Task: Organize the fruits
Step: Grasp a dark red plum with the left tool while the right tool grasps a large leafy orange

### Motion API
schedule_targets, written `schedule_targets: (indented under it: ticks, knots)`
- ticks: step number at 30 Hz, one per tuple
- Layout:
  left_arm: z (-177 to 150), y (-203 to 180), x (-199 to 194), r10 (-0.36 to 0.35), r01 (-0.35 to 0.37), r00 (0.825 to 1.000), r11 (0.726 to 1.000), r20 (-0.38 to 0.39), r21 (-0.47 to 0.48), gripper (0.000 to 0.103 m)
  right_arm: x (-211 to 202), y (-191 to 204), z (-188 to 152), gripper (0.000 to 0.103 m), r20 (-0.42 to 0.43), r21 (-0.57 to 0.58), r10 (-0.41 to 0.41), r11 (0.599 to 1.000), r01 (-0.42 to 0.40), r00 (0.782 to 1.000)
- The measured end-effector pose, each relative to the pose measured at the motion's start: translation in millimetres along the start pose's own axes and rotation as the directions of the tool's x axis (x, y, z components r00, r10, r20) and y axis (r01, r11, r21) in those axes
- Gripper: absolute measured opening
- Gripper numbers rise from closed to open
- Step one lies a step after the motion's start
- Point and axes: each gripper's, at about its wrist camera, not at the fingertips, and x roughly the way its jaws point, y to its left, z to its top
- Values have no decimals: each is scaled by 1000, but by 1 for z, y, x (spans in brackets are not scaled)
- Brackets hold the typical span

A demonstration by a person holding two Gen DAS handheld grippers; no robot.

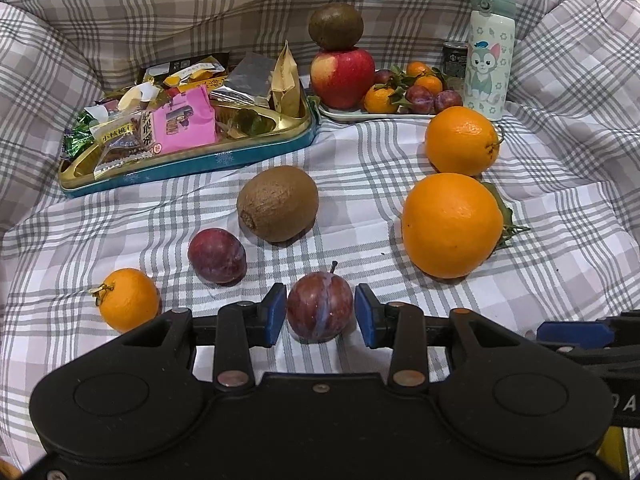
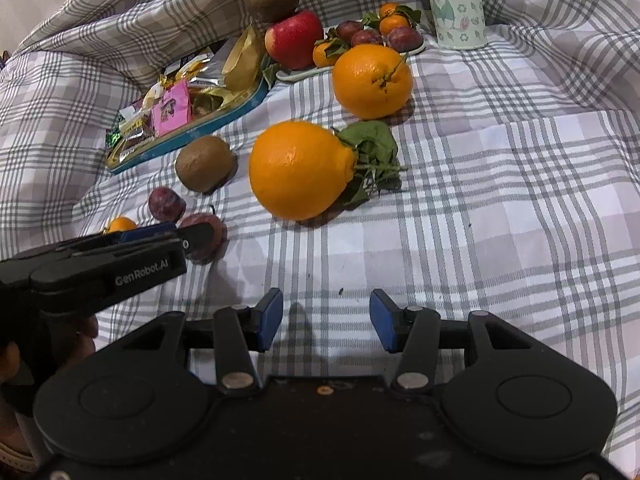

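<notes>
My left gripper [image 1: 320,314] is open with a stemmed plum [image 1: 320,306] between its blue pads, a small gap showing on each side. The plum lies on the plaid cloth. A second plum [image 1: 217,255], a kiwi [image 1: 277,203], a small mandarin [image 1: 128,299] and two big oranges [image 1: 452,225] [image 1: 462,140] lie loose around it. A white fruit plate [image 1: 340,117] at the back holds an apple [image 1: 342,77] with a kiwi on top, mandarins and plums. My right gripper [image 2: 326,320] is open and empty over bare cloth, in front of the leafy orange [image 2: 301,170].
A teal and gold tin tray [image 1: 192,162] full of snack packets stands at the back left. A cartoon-cat bottle [image 1: 489,52] and a dark can [image 1: 455,60] stand behind the plate. Bunched plaid fabric rises around the flat area.
</notes>
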Motion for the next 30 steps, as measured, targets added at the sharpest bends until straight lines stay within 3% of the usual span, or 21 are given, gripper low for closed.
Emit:
schedule_targets:
  ticks: [11, 20, 30]
  knots:
    - [-1, 8, 1, -24, 24, 1000, 998, 4, -49, 46, -5, 8, 20, 52, 71, -17, 5, 1000, -4, 997]
    - [-6, 14, -3, -1, 1, 1000, 999, 9, -50, 46, -1, 16, 31, 52, 85, -11, 24, 1000, -23, 996]
    - [-5, 16, -2, -10, 10, 1000, 998, 9, -62, 46, 20, 17, 53, 55, 90, 75, 13, 997, -20, 996]
